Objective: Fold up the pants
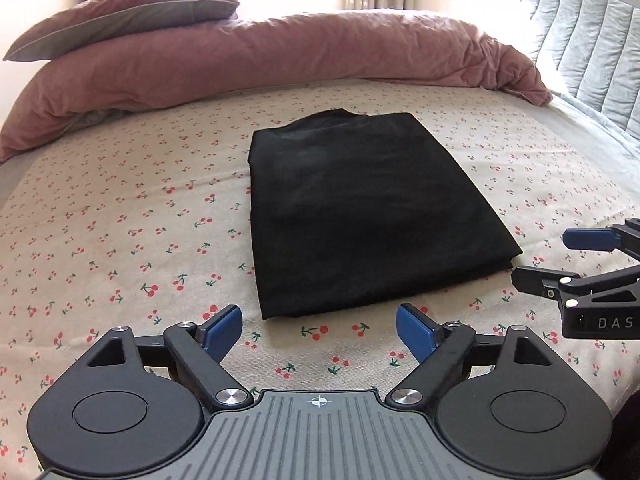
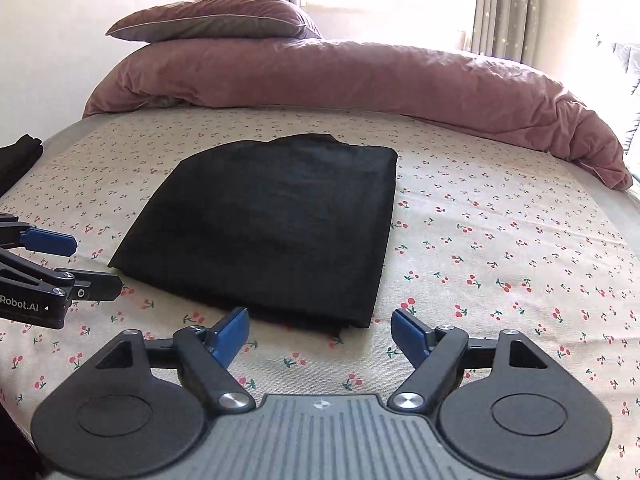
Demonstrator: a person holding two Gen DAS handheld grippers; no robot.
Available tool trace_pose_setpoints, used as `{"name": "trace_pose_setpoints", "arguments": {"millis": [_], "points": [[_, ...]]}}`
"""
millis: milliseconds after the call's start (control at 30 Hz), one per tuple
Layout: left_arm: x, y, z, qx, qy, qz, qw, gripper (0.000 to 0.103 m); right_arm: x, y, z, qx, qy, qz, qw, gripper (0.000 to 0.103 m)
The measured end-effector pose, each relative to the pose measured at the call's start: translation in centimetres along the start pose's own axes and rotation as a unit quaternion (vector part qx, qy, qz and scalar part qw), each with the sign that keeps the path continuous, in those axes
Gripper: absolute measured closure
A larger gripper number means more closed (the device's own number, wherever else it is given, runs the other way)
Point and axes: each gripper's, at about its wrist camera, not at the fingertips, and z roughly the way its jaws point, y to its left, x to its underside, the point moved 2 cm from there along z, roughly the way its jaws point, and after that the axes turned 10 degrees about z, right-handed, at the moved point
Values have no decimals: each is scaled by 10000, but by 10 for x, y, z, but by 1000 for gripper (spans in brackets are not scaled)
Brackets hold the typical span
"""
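The black pants (image 1: 352,208) lie folded into a flat rectangle on the cherry-print sheet (image 1: 120,220); they also show in the right wrist view (image 2: 276,224). My left gripper (image 1: 318,330) is open and empty, just short of the pants' near edge. My right gripper (image 2: 319,330) is open and empty, just short of the near right corner. The right gripper shows at the right edge of the left wrist view (image 1: 548,258), and the left gripper at the left edge of the right wrist view (image 2: 96,262). Both hover apart from the cloth.
A pink duvet (image 1: 280,60) is bunched along the far side of the bed, with a pink-grey pillow (image 1: 128,16) on it. A quilted grey headboard (image 1: 592,40) stands at the right. Another dark cloth (image 2: 16,156) lies at the bed's left edge.
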Motion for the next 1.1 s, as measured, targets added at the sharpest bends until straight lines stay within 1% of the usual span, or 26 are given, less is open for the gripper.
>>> {"name": "trace_pose_setpoints", "arguments": {"millis": [33, 100, 167, 233, 333, 433, 567, 833, 1100], "points": [[1, -1, -1, -90, -16, -70, 9999, 11, 2, 0, -1, 33, -26, 89, 10000, 16], [5, 0, 0, -236, -15, -283, 9993, 0, 7, -2, -3, 124, -24, 248, 9996, 13], [11, 0, 5, -338, 82, -487, 9982, 0, 11, -4, 0, 297, 5, 354, 9989, 11], [15, 1, 12, -428, 292, -627, 9967, 0, 13, -5, 5, 475, 61, 378, 9981, 9], [21, -2, 22, -541, 505, -709, 9947, 0, 15, -7, 13, 645, 130, 434, 9969, 8], [24, -6, 27, -685, 559, -741, 9933, 0, 19, -7, 21, 703, 262, 444, 9962, 4], [28, -13, 31, -759, 618, -685, 9928, 0, 23, -3, 28, 730, 389, 400, 9958, 3], [31, -15, 34, -863, 628, -633, 9923, 0, 27, 0, 30, 834, 402, 420, 9948, 2], [31, -15, 34, -851, 625, -599, 9926, 0, 27, 1, 31, 860, 388, 491, 9943, 1]]}}
